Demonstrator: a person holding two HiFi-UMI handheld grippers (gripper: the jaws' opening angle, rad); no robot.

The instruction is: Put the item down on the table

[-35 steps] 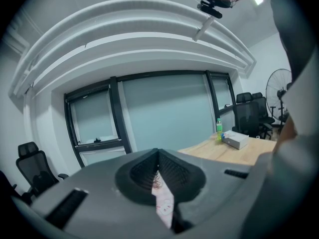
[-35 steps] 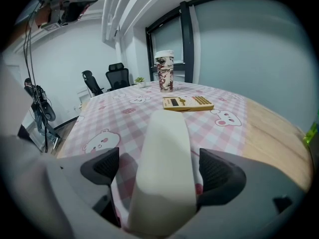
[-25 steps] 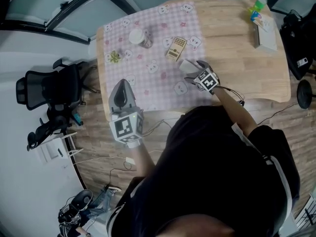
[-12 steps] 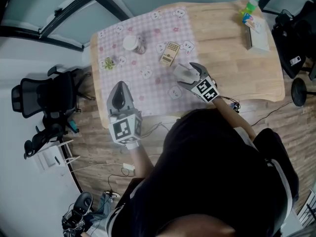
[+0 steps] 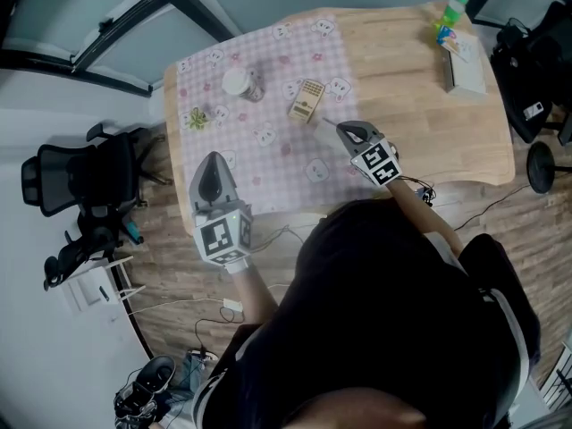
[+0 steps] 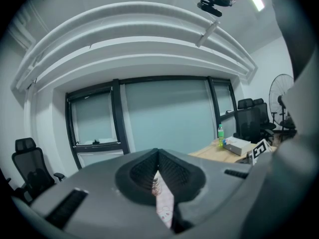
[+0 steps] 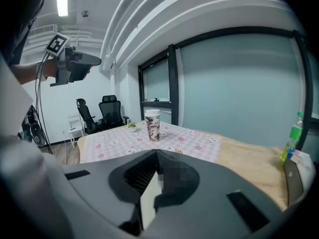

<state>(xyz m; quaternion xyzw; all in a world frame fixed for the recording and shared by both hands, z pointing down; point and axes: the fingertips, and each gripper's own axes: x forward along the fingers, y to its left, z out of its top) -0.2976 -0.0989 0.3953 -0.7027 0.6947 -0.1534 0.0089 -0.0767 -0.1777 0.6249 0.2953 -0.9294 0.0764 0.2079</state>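
Observation:
In the head view my right gripper [image 5: 342,128] hovers over the wooden table [image 5: 420,88], just right of the pink checked cloth [image 5: 268,141], with its jaws shut. A beige flat item [image 5: 307,100] lies on the cloth just beyond its tips. In the right gripper view the jaws [image 7: 157,153] meet at the tip. Only a pale sliver shows in the slit below them, and I cannot tell what it is. My left gripper [image 5: 214,159] hangs at the cloth's near left edge, shut and empty [image 6: 158,151]. Pink cloth shows through its slit.
A patterned paper cup [image 5: 239,81] and a small green plant piece [image 5: 197,117] stand on the cloth's far left. A green bottle [image 5: 451,12] and a flat box [image 5: 466,65] sit at the table's far right corner. Black office chairs [image 5: 76,172] stand left of the table.
The right gripper's jaws stood wide open in both earlier frames and are now shut. It has drifted slightly right. The left gripper has barely moved.

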